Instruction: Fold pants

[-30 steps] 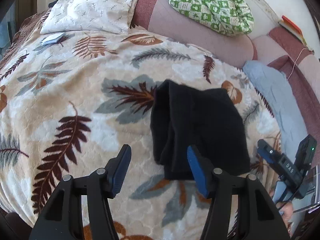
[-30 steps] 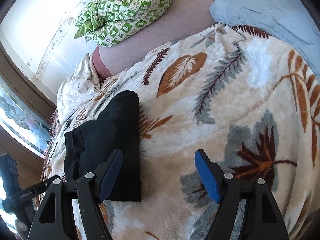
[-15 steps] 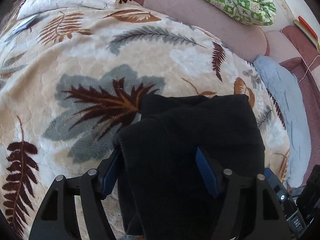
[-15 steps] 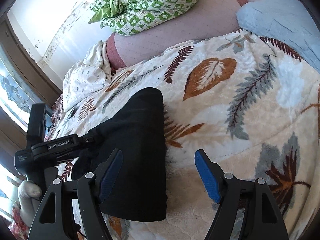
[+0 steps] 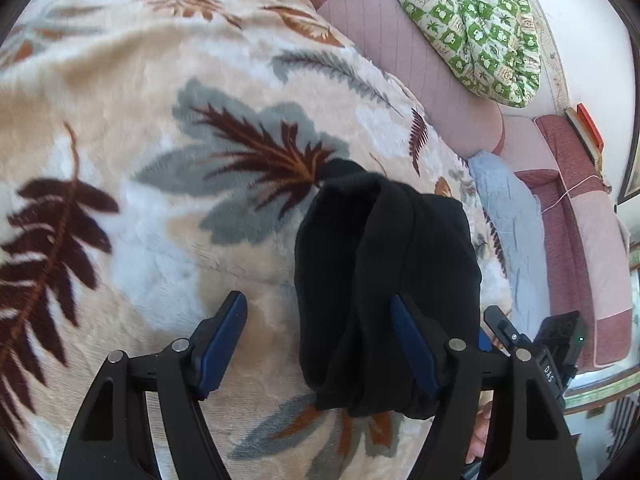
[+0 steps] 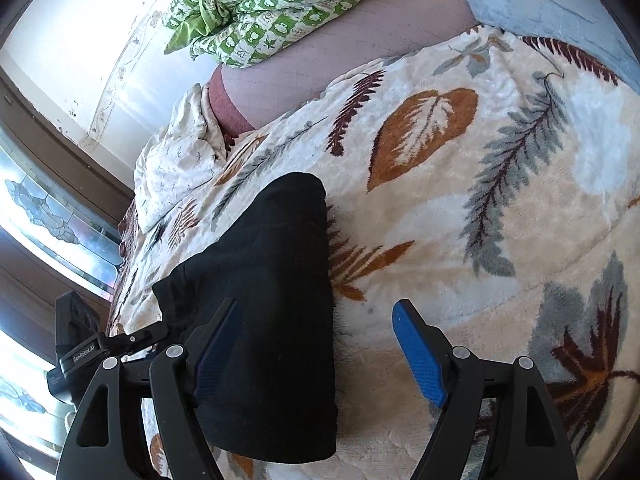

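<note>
The black pants (image 5: 384,260) lie folded into a thick bundle on the leaf-patterned blanket (image 5: 160,220). My left gripper (image 5: 316,304) is open low over the bundle's near end. Its right finger (image 5: 408,340) rests over the cloth, its left finger (image 5: 224,332) over bare blanket, and the pads do not squeeze the fabric. In the right wrist view the pants (image 6: 272,248) lie left of centre. My right gripper (image 6: 314,308) is open and its jaws are opening. Its left finger (image 6: 216,344) is above the cloth and its right finger (image 6: 416,352) above the blanket (image 6: 500,260).
A green patterned quilt (image 5: 472,28) lies on the pink mattress (image 5: 400,60) beyond the blanket. A light blue pillow (image 5: 508,216) is at the right and a cream pillow (image 6: 180,160) at the far left. A window (image 6: 48,216) runs along the left side.
The left gripper widened, dropped toward the bundle, then shifted so only the bundle's left part is between its fingers. The right gripper came nearer to the pants' right edge.
</note>
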Motion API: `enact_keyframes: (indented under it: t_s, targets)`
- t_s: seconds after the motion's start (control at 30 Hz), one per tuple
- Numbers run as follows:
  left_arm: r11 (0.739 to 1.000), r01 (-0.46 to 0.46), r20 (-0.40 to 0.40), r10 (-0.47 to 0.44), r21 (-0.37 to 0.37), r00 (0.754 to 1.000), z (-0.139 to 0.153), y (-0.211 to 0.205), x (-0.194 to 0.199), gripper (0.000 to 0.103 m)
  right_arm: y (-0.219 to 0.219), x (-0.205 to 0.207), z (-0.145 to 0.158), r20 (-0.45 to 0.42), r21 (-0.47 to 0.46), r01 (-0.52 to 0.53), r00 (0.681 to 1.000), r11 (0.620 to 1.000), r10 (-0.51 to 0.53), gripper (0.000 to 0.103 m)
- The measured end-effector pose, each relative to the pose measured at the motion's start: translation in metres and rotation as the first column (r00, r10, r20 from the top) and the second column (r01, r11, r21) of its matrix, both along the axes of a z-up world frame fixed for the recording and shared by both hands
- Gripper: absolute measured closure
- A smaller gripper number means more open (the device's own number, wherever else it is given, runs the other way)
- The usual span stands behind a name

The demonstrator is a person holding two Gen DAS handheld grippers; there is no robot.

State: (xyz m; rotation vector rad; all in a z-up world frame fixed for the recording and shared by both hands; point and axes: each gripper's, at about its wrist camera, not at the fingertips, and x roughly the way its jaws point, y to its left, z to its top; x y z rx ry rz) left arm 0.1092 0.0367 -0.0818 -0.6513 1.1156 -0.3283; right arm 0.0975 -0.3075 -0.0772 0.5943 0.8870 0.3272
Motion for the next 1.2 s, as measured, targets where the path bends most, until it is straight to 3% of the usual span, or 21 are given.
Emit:
enact_keyframes:
  t_s: [0.07, 0.2, 0.27, 0.4, 0.57, 0.6, 0.63, 0.67, 0.73, 0.8, 0.97, 1.13, 1.2]
  targets:
    - [1.0, 0.018, 0.016, -0.018, 0.007, 1.0, 0.001, -0.006, 0.002, 0.023, 0.001, 0.001, -0.004, -0.01, 0.016, -0.006, 1.0, 1.0, 0.006, 0.019]
    - [0.994, 0.102, 0.021, -0.101, -0.029, 0.995, 0.003, -0.028, 0.004, 0.023, 0.0, 0.008, -0.011, -0.037, 0.059, -0.006, 0.999, 0.998, 0.008, 0.018]
    - [0.991, 0.135, 0.008, -0.135, 0.004, 0.991, 0.001, -0.043, 0.006, 0.02, -0.002, 0.014, -0.015, -0.054, 0.082, -0.008, 0.998, 0.997, 0.013, 0.017]
    - [0.986, 0.167, 0.029, -0.168, 0.029, 0.985, -0.002, -0.059, 0.008, 0.002, 0.003, 0.03, -0.021, -0.068, 0.092, -0.024, 0.997, 0.995, 0.03, 0.015]
    - [0.982, 0.183, 0.026, -0.184, 0.047, 0.983, 0.0, -0.065, 0.01, 0.002, 0.012, 0.051, -0.027, -0.078, 0.129, -0.056, 0.995, 0.99, 0.066, 0.013]
    - [0.982, 0.184, 0.025, -0.185, 0.047, 0.982, 0.001, -0.065, 0.01, 0.007, 0.015, 0.054, -0.028, -0.08, 0.152, -0.076, 0.993, 0.985, 0.089, 0.017]
    - [0.981, 0.183, 0.021, -0.184, 0.057, 0.983, 0.002, -0.065, 0.009, 0.026, 0.019, 0.056, -0.027, -0.08, 0.172, -0.098, 0.99, 0.98, 0.113, 0.023]
    - [0.98, 0.188, 0.015, -0.189, 0.068, 0.982, 0.003, -0.066, 0.009, 0.041, 0.023, 0.056, -0.026, -0.082, 0.182, -0.114, 0.988, 0.977, 0.13, 0.04]
    - [0.98, 0.19, 0.02, -0.192, 0.066, 0.981, 0.006, -0.065, 0.008, 0.049, 0.028, 0.053, -0.02, -0.065, 0.154, -0.122, 0.989, 0.981, 0.133, 0.049]
    - [0.979, 0.192, 0.039, -0.195, 0.066, 0.98, 0.013, -0.067, 0.006, 0.049, 0.024, 0.048, -0.015, -0.049, 0.168, -0.123, 0.99, 0.978, 0.133, 0.064]
    - [0.978, 0.207, 0.002, -0.207, 0.01, 0.978, 0.004, -0.078, 0.012, 0.041, -0.005, 0.036, -0.014, -0.05, 0.2, -0.049, 0.997, 0.979, 0.06, 0.07]
    - [0.975, 0.219, 0.01, -0.22, 0.047, 0.975, 0.001, -0.092, 0.011, 0.026, -0.015, 0.035, -0.025, -0.072, 0.229, -0.028, 0.996, 0.973, 0.046, 0.07]
    - [0.971, 0.23, 0.016, -0.231, 0.059, 0.973, -0.001, -0.096, 0.012, 0.02, -0.017, 0.035, -0.027, -0.076, 0.238, -0.026, 0.996, 0.971, 0.045, 0.063]
